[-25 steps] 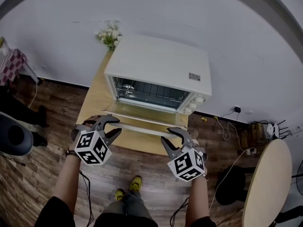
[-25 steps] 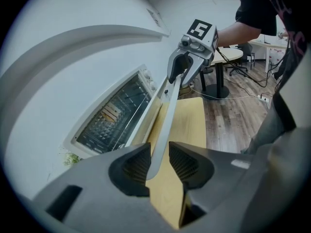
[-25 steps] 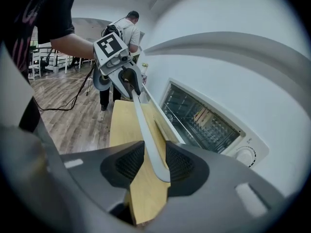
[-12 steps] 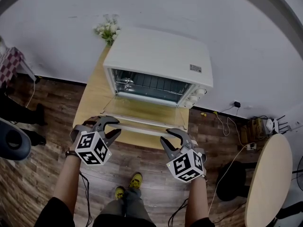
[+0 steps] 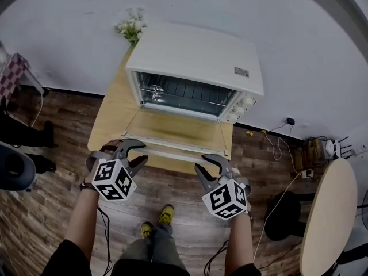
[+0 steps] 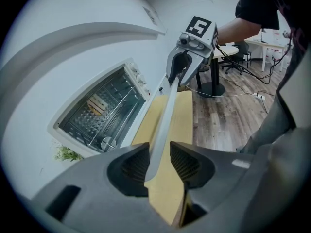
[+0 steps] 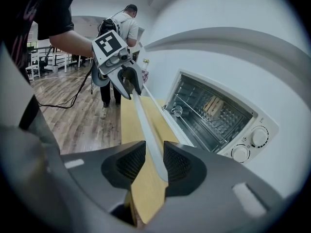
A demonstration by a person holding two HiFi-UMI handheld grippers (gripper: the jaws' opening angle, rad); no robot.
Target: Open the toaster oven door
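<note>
The toaster oven door (image 5: 178, 132), a clear glass pane in a white frame, lies folded down flat just above the middle of the head view. It is hinged at the bottom of the white, boxy metal toaster oven (image 5: 195, 53), which fills the upper centre. The oven stands on a narrow light wooden table (image 5: 112, 119), with two round white knobs (image 5: 241, 109) at the right of its front. Its open cavity shows a wire rack (image 5: 184, 94).

A long white handle bar (image 5: 172, 154) runs along the door's near edge. The grey left gripper (image 5: 142, 153), at the lower left, straddles the bar's left end. In the left gripper view the bar (image 6: 165, 115) passes between its ribbed pads with a gap on one side, and the jaws are opening wide. The grey right gripper (image 5: 206, 162), at the lower centre right, straddles the bar's right end. In the right gripper view the bar (image 7: 146, 125) sits between its pads with wood showing beside it, and the jaws are closing, still fairly wide.

A small bunch of white flowers with green leaves (image 5: 131, 32) sits at the upper left, behind the oven.
</note>
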